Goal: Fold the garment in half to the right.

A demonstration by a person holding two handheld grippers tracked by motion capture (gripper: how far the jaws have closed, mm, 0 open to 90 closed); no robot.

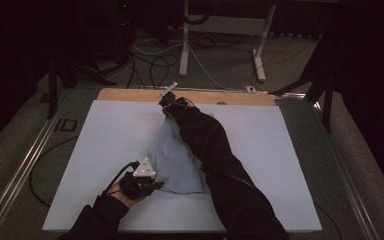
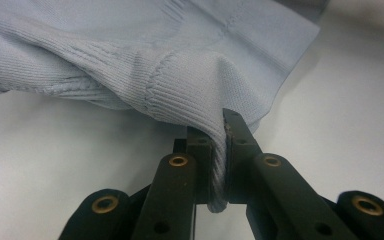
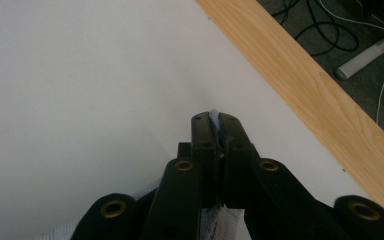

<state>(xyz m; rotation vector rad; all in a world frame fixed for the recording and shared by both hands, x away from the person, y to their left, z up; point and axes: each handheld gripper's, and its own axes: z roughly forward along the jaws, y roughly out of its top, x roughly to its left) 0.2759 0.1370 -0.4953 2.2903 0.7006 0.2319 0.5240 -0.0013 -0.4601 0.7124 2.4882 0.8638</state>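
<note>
No words, brand names or numbers can be read. A tag (image 3: 225, 225) between the right gripper's jaws bears print too blurred to make out.

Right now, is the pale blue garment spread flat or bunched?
Bunched: the garment lies creased, stretched between the left tongs and right tongs, both clamping it.

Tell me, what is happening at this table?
A person holds a claw in each hand and is handling a pale blue knitted garment on a white table. The left claw pinches its ribbed edge near the person; the right claw, stretched toward the far edge, grips another bit of it.
</note>
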